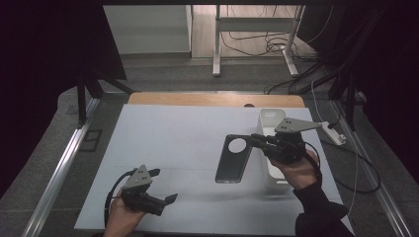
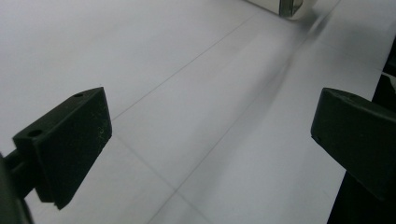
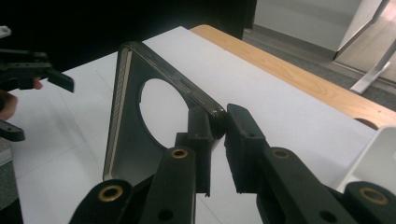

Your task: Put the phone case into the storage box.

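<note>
High view shows the right claw (image 1: pixel 254 140) pinching a dark phone case (image 1: pixel 232 159) by one corner next to its round camera hole, holding it tilted in the air above the white surface (image 1: pixel 163 148), just beside a white bin (image 1: pixel 269 121). Right gripper view confirms how slim that hold is: the jaws close on only the rim of the corner, so the case could pivot or slip out if the hand swings quickly, and it might clip the bin wall on the way over. The left claw (image 1: pixel 163 185) rests low near the front edge, jaws wide apart and holding nothing, too far off to catch a drop.
</note>
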{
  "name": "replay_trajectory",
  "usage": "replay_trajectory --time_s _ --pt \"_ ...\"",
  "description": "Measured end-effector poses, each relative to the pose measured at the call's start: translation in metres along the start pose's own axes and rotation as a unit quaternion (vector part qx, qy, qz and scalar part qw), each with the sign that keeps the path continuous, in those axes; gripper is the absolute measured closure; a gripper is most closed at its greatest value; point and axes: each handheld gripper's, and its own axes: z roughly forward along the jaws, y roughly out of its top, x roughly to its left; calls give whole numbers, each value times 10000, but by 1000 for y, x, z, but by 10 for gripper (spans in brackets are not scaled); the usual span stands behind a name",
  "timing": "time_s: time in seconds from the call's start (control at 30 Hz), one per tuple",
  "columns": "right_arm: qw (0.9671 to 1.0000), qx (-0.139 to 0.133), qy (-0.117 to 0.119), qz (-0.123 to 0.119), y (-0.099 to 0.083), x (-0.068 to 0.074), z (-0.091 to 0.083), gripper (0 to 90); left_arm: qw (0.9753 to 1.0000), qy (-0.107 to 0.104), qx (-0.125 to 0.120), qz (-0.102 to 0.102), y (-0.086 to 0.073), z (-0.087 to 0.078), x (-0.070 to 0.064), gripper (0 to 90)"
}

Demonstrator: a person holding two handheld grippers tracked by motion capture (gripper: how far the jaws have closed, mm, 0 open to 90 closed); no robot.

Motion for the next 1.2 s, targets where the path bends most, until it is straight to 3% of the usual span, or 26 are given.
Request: replay_trajectory --time_s 0.13,0.27,0.77,1.0,1.2 --pt "10000 -27 -46 -5 3 -4 -3 799 9999 113 -19 -53 -7 -7 1 0" --pt "9999 -57 -82 44 8 -13 -6 799 9993 358 -63 -120 -18 -18 2 0" --pt "9993 -148 -330 42 20 -35 -17 800 9968 722 -68 -330 -41 -38 3 0" --pt "9985 -170 -514 53 26 -50 -22 800 9959 744 -24 -516 -50 -43 6 0" --pt "9980 -166 -610 37 33 -59 -23 800 9960 729 -60 -515 -52 -44 6 0"
